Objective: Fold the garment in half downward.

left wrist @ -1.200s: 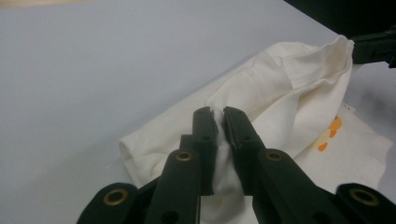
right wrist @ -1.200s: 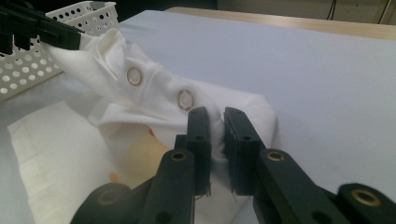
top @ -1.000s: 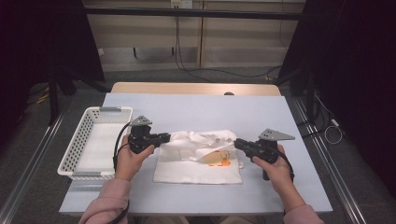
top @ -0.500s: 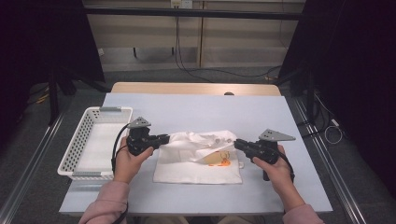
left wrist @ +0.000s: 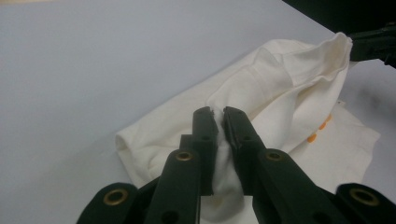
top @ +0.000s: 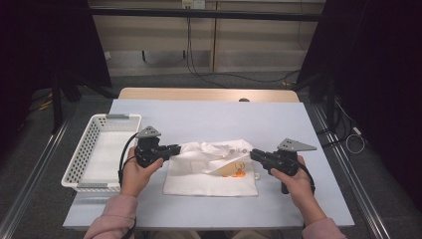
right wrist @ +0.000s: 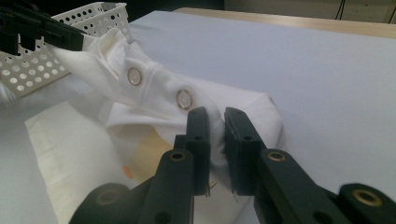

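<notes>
A white cloth bag (top: 211, 172) with an orange print lies on the light blue table, its upper layer lifted and stretched between both grippers. My left gripper (top: 176, 149) is shut on the cloth's left end; the left gripper view has white fabric (left wrist: 280, 84) pinched between its jaws (left wrist: 218, 122). My right gripper (top: 253, 154) is shut on the cloth's right end. In the right gripper view the fabric (right wrist: 154, 88), with two metal eyelets, runs from its jaws (right wrist: 215, 122) towards the other gripper (right wrist: 42, 30).
A white perforated basket (top: 82, 154) stands at the table's left side, close to my left hand. The table (top: 214, 119) stretches bare behind the cloth. Dark floor and cables lie beyond the far edge.
</notes>
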{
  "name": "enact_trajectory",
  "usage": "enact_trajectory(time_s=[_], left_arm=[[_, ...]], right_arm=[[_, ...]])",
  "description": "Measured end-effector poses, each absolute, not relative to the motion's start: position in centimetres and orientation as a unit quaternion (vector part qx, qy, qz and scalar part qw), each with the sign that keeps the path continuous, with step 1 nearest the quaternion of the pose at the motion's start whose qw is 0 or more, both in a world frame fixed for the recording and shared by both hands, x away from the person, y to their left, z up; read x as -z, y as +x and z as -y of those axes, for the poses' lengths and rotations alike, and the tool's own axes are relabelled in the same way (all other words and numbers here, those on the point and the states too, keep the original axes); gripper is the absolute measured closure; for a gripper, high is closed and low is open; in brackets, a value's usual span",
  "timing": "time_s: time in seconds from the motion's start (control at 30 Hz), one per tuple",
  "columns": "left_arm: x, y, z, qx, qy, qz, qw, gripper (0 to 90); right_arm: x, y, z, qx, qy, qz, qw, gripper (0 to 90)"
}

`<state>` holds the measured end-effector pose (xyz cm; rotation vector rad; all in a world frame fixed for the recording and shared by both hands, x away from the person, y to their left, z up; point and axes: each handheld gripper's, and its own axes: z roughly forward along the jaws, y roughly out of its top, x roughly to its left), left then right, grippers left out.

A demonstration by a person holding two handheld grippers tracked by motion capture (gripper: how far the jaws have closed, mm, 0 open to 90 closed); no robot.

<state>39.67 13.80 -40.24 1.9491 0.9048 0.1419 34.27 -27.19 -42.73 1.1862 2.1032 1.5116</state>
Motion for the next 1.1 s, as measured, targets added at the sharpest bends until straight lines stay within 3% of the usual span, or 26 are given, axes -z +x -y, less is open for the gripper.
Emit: enact_trajectory(time_s=[0.67,0.93,1.1], left_arm=[[40.60,39.55,-13.80,-0.057,0.804,-0.369,0.463,83.6],[40.79,39.63,-13.87,-0.052,0.806,-0.369,0.461,83.6],[40.83,39.66,-13.88,-0.055,0.807,-0.367,0.458,83.5]], right_arm=[[43.20,34.22,27.20,-0.518,0.410,-0.740,0.128,78.1],[43.58,34.38,27.02,-0.511,0.405,-0.748,0.126,69.8],[43.70,34.46,26.95,-0.507,0.400,-0.754,0.122,73.8]])
